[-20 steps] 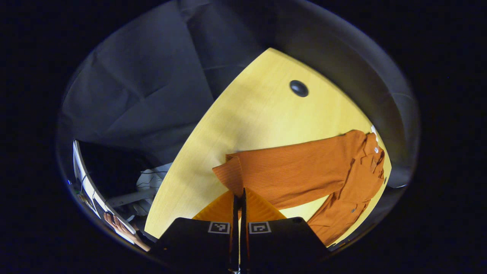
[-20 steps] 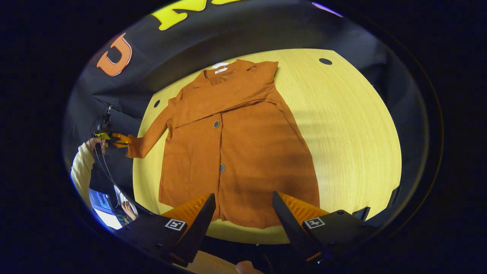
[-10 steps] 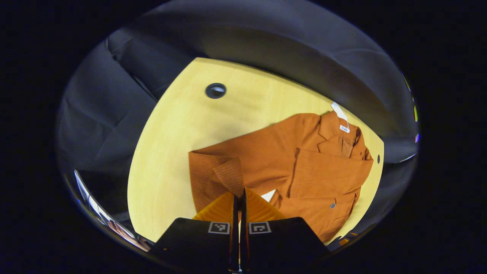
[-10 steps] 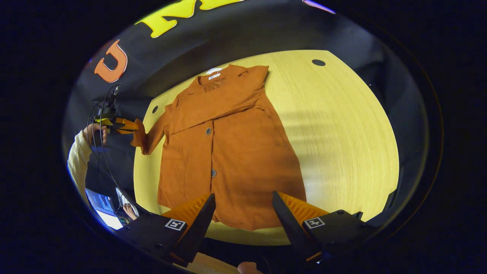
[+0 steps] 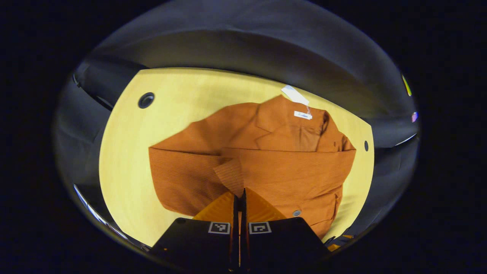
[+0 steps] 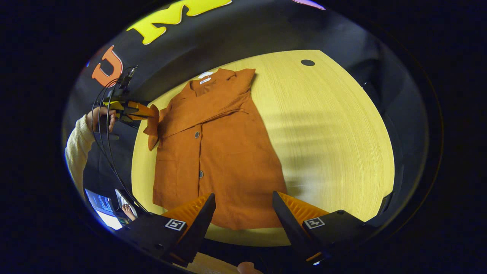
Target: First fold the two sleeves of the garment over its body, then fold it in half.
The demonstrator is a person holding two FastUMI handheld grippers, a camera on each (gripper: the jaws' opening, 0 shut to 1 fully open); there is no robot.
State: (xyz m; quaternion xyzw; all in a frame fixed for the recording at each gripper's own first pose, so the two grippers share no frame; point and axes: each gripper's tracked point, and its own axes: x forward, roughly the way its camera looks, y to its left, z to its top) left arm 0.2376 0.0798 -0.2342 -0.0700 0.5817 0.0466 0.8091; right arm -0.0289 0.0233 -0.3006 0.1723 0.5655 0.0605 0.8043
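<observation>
In the left gripper view, the left gripper has its fingers pinched tight on the ribbed cuff of a sleeve, lifted over the orange knit garment lying on the pale wooden surface; in the right gripper view, the right gripper hangs with fingers spread wide, holding nothing, above the garment's hem; the other sleeve lies folded across the chest.

One rust-orange ribbed button-front garment lies on one pale yellow wood-grain tabletop. Two dark round buttons show down its front in the right gripper view, and two white tags sit at its collar. Two dark round holes mark the tabletop in the left gripper view. Two orange-fingered grippers show: the left gripper and the right gripper.
</observation>
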